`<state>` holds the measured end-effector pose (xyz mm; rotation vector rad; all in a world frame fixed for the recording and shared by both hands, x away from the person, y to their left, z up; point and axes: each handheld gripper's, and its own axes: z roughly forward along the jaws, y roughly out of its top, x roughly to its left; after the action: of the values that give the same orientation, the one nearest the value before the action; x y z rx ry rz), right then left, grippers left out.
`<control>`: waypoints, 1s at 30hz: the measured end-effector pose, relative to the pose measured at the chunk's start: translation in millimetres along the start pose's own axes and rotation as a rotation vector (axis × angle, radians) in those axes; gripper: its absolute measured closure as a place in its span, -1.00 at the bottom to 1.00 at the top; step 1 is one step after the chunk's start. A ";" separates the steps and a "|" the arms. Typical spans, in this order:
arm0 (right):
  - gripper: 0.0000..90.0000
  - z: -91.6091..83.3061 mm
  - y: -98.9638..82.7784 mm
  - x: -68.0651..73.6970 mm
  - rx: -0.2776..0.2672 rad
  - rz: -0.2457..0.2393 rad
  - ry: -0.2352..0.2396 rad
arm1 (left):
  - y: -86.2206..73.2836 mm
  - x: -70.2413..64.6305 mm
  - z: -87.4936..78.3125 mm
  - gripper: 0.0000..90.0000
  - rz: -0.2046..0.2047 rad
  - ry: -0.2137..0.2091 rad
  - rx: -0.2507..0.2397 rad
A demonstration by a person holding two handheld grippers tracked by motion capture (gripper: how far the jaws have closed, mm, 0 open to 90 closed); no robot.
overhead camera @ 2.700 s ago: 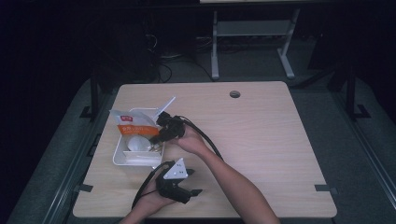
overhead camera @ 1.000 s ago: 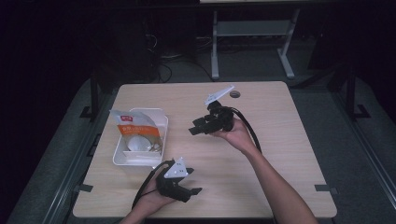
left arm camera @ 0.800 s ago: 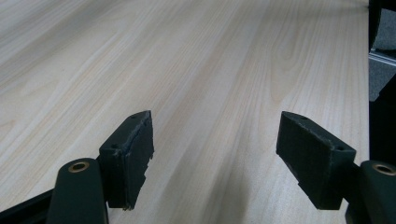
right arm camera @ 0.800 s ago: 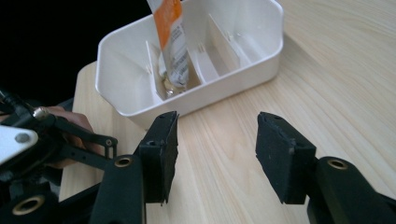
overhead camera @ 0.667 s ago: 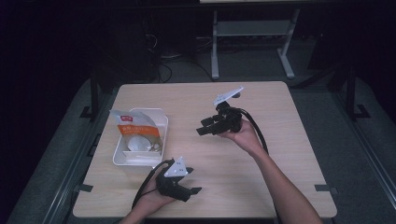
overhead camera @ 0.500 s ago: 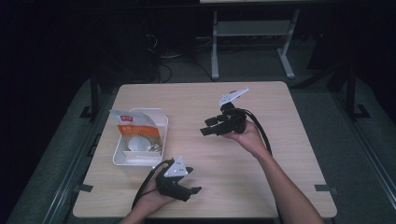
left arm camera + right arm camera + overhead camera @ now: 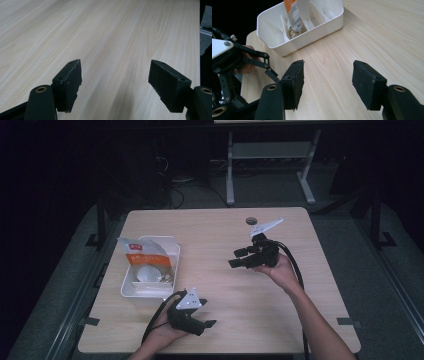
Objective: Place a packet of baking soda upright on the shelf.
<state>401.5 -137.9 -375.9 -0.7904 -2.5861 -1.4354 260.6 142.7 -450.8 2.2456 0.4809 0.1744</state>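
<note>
Right gripper [image 7: 239, 258] hangs above the table [image 7: 220, 235] with its jaws apart and nothing between them; they have just been opening wider. We see the white tray [image 7: 324, 23] ahead of those jaws in the right gripper view, well apart from them, and the orange-and-white packet [image 7: 292, 15] stands propped inside it against a divider, its top poking past the rim. Something pale and round lies in the tray below the packet in the high view; we cannot tell what it is. Our left gripper [image 7: 202, 325] rests low near the table's front edge, just beside the tray's near corner, jaws spread on bare wood. Our read is that the packet is placed and we are backing off. The risk now: the packet leans and could tip out if the tray gets bumped, and the left gripper's cable trails close to that tray, so a careless pull might drag it.
</note>
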 end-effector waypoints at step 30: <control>-0.14 -45.9 -56.3 -2.5 -0.037 0.079 -0.064 | 0.7 1.2 -1.5 -0.41 0.003 0.003 -0.010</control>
<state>369.0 -200.3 -394.4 -0.9476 -2.5488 -1.4631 261.6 143.8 -449.3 2.2368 0.4778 0.1809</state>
